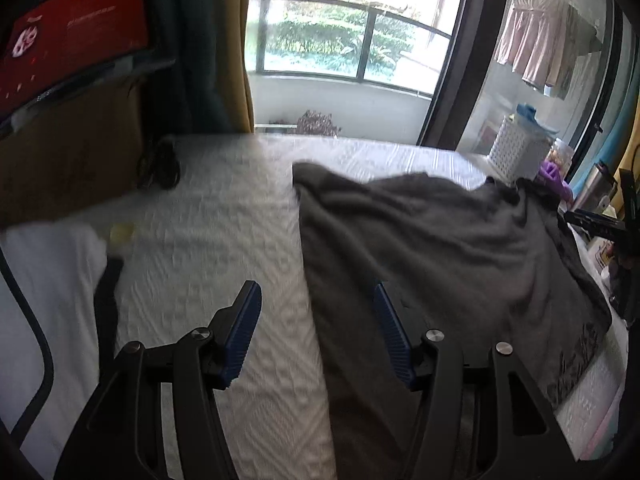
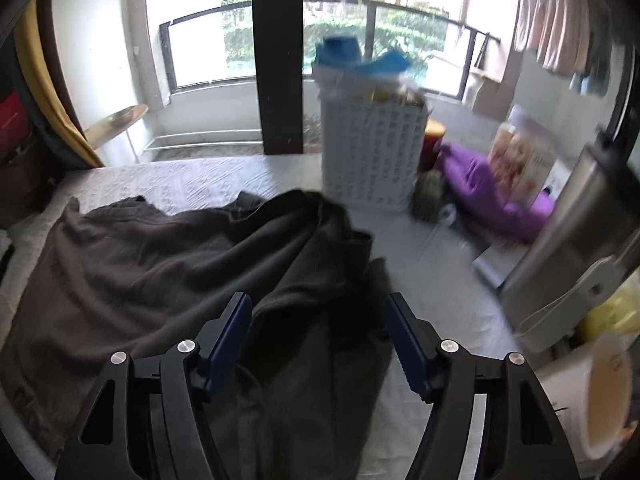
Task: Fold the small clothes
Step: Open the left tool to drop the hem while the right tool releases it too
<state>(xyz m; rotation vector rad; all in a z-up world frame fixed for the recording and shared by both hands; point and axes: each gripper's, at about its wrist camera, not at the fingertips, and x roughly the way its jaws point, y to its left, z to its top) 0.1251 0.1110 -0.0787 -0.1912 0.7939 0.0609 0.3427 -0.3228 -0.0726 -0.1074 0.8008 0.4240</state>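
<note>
No text is legible anywhere

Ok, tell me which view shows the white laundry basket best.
The right wrist view: the white laundry basket stands large near centre, its lattice wall and blue contents visible. The left wrist view shows it only small and distorted at the right edge.

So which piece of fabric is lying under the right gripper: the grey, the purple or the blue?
The grey garment, rumpled on the bed beneath the open right gripper; the purple cloth lies farther right, the blue tops the basket.

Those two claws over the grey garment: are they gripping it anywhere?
No. Both the left claw and the right claw stand open above the grey garment, their pads clear of the cloth.
</note>
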